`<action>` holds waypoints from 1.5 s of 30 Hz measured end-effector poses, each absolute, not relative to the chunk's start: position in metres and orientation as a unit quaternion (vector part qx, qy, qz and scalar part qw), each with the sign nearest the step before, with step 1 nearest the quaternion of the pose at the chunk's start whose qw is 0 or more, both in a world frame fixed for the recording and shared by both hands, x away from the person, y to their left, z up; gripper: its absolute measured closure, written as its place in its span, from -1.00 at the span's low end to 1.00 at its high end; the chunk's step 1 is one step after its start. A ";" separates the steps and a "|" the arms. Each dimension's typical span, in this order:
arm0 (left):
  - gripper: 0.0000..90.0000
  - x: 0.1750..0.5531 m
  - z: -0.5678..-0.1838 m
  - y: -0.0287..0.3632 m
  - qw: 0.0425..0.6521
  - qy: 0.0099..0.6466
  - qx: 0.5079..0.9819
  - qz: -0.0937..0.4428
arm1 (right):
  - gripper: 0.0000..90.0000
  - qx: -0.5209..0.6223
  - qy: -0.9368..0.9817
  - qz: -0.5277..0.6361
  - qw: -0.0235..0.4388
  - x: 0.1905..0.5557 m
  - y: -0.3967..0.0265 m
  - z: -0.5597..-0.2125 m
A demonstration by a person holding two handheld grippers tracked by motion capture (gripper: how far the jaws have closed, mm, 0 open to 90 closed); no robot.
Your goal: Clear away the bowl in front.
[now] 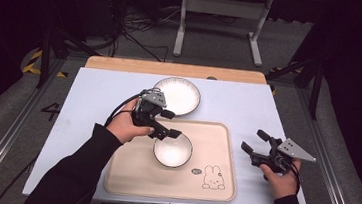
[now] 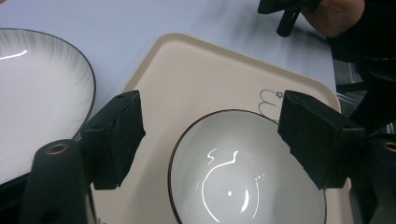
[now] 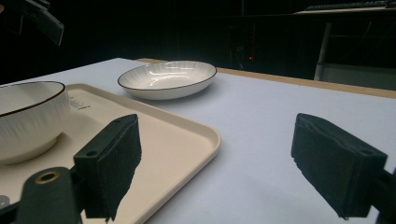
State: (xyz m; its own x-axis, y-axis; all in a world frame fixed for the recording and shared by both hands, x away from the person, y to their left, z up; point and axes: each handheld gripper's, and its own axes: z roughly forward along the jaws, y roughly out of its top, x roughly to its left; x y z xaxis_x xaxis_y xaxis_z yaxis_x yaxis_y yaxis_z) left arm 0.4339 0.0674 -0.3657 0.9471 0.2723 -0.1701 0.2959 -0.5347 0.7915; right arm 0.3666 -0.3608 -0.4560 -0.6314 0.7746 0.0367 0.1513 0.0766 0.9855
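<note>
White bowl (image 1: pixel 173 150), thin dark rim. White plate (image 1: pixel 178 96), grey radial streaks, dark edge. Beige tray (image 1: pixel 221 145) with outlined rabbit drawing (image 1: pixel 214 178). White worktop (image 1: pixel 248 108). Black claws.

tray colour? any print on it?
Beige tray with a small line-drawn rabbit near one corner; clearest in the high view.
</note>
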 end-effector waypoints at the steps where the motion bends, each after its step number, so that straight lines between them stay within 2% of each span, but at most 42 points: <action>1: -0.50 0.433 -0.366 0.068 0.459 0.160 0.874 -0.008 | -0.64 0.338 0.684 0.589 0.265 0.367 -0.361 -0.456; 19: -0.52 0.423 -0.370 0.096 0.521 0.197 0.830 0.024 | -0.65 0.337 0.683 0.591 0.266 0.366 -0.361 -0.456; 34: -0.68 0.416 -0.382 0.137 0.545 0.253 0.797 0.053 | -0.66 0.338 0.683 0.591 0.265 0.367 -0.361 -0.456; 45: -0.74 0.410 -0.387 0.158 0.557 0.269 0.782 0.075 | -0.69 0.337 0.682 0.594 0.262 0.367 -0.362 -0.456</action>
State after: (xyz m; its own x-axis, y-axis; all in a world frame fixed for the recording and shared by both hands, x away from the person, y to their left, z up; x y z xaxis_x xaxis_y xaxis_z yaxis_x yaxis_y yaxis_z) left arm 0.4104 0.1577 -0.3871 0.8445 0.5037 -0.1820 0.3368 -0.2354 0.9117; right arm 0.3667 -0.3618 -0.4562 -0.6354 0.7710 0.0428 0.1485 0.0676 0.9866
